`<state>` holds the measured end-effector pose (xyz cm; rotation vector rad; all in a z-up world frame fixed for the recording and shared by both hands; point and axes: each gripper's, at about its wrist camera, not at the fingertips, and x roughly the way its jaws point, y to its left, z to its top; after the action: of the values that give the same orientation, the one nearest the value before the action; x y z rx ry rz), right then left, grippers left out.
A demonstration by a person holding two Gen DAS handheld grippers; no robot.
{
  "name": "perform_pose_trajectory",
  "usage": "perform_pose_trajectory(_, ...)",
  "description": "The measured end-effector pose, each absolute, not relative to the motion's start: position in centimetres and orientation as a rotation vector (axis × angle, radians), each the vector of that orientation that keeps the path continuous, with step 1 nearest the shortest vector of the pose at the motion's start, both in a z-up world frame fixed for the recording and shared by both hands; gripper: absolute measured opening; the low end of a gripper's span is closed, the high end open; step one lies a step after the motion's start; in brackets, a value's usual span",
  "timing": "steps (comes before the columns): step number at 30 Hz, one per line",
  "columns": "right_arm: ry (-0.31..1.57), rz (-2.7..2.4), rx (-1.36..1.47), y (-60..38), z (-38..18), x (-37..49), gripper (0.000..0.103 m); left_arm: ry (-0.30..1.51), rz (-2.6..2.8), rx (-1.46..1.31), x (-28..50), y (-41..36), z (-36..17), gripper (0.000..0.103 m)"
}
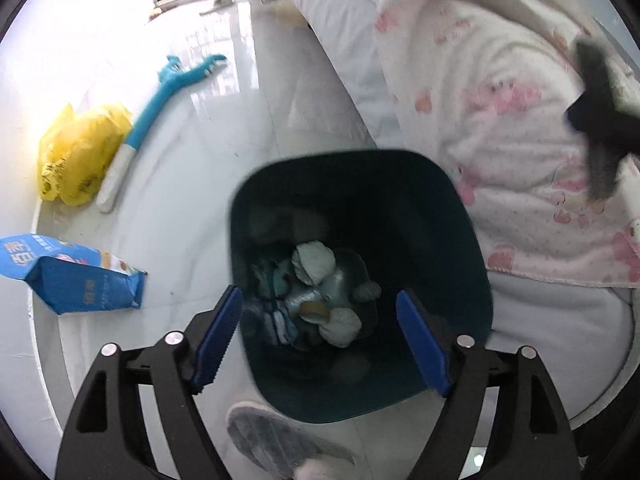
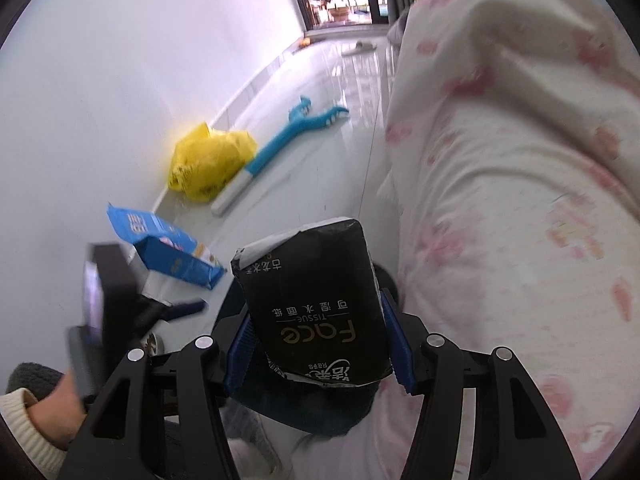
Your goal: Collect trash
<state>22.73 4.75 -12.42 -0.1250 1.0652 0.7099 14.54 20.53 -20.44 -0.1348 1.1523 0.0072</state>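
A dark teal trash bin (image 1: 460, 240) stands on the floor beside the bed, holding crumpled tissues (image 1: 316, 264) and wrappers. My left gripper (image 1: 320, 336) is open and empty, hovering over the bin's near rim. My right gripper (image 2: 316, 344) is shut on a black tissue pack (image 2: 312, 300) printed "Face Tissue", held upright just above the bin (image 2: 304, 412). The right gripper also shows blurred at the right edge of the left wrist view (image 1: 600, 120). The left gripper and the hand holding it show at the lower left of the right wrist view (image 2: 104, 312).
A blue carton (image 1: 68, 276) (image 2: 168, 252), a yellow plastic bag (image 1: 76, 152) (image 2: 208, 160) and a blue and white grabber toy (image 1: 160, 104) (image 2: 280, 140) lie along the white wall. A pink-patterned quilt (image 1: 500, 120) (image 2: 500, 200) hangs on the right. A grey slipper (image 1: 272, 440) lies near.
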Motion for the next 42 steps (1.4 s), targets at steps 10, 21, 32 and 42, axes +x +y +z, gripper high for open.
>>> perform_pose_trajectory(10,1.227,0.683,-0.235,9.0,-18.7,22.7,0.059,0.952,0.059,-0.122,12.3,23.6,-16.2,0.086)
perform_pose_trajectory(21,1.317,0.678,-0.385,13.0,-23.5,21.4,0.062,0.832,0.037,-0.102,9.8,25.3,-12.7,0.094)
perform_pose_trajectory(32,1.271,0.655,-0.393,12.5,-22.0,20.0,0.076,0.631,0.090,-0.098,6.9,25.2,-6.6,0.096)
perform_pose_trajectory(42,1.050,0.698,-0.344,10.3,-14.2,16.1,0.080,0.502,0.152,-0.045,3.3,20.6,-1.8,0.097)
